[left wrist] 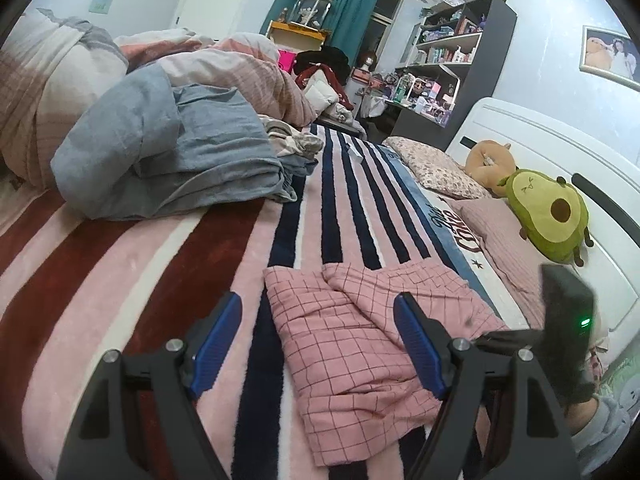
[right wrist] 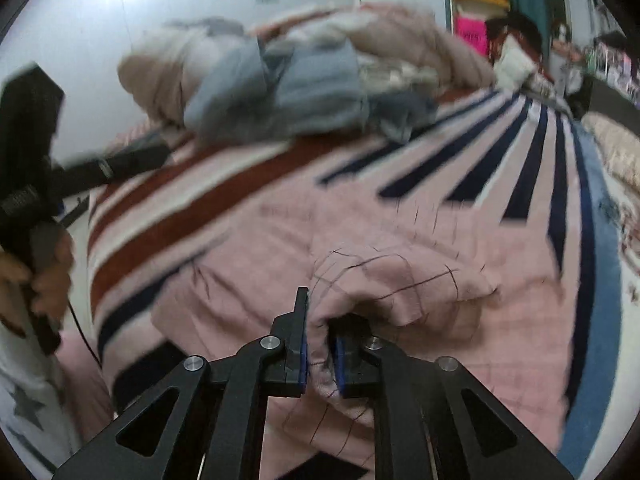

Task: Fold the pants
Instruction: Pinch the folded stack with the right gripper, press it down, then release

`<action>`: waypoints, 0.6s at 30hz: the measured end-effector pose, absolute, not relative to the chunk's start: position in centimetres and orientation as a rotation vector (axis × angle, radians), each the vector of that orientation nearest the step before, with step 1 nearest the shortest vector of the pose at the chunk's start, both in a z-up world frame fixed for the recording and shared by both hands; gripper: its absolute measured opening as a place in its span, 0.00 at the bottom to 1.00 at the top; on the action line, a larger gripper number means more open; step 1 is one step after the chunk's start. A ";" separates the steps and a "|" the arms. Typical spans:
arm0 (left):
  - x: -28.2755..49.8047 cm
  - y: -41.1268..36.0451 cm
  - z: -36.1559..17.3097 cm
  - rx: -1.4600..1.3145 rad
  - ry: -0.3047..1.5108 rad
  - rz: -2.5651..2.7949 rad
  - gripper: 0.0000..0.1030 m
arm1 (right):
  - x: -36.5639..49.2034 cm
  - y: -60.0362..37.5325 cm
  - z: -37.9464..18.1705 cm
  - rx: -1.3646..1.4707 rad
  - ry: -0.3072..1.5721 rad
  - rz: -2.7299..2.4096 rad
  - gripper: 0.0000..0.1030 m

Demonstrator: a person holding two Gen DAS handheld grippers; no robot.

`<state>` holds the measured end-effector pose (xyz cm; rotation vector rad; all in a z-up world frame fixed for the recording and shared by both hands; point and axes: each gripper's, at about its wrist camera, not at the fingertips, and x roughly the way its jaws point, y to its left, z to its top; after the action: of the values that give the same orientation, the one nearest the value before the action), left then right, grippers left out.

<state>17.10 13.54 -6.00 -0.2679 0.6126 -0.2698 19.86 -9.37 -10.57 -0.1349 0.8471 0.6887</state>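
Note:
The pink checked pants lie partly folded on the striped blanket. My left gripper is open and empty, held just above the pants' near end. In the right wrist view, which is motion-blurred, my right gripper is shut on a bunched edge of the pants and lifts the fabric over the rest of the garment. The right gripper's body shows at the right edge of the left wrist view.
A heap of grey-blue clothes and a pink duvet lie at the bed's far left. Pillows and an avocado plush sit by the white headboard on the right. Shelves stand beyond.

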 end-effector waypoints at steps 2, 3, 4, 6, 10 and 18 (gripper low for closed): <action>17.1 13.1 -5.9 -0.258 0.614 -0.281 0.80 | 20.0 -9.7 -11.5 -0.118 0.892 0.703 0.19; 17.1 12.8 -5.9 -0.252 0.612 -0.289 0.80 | 19.8 -9.9 -11.4 -0.110 0.899 0.712 0.19; 17.1 12.4 -5.7 -0.243 0.613 -0.303 0.81 | 19.5 -10.2 -11.1 -0.107 0.891 0.718 0.24; 17.2 11.6 -5.5 -0.228 0.613 -0.318 0.81 | 18.7 -11.3 -9.8 -0.100 0.852 0.724 0.34; 17.5 8.9 -5.1 -0.182 0.623 -0.358 0.81 | 17.1 -15.2 -6.4 -0.060 0.760 0.674 0.41; 18.5 0.1 -6.2 -0.029 0.692 -0.462 0.81 | 17.5 -22.7 -5.7 -0.042 0.719 0.416 0.47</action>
<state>18.50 0.14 -6.19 -0.0289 0.6919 -0.4617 17.46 -22.69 -5.72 -0.0419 0.7188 0.4162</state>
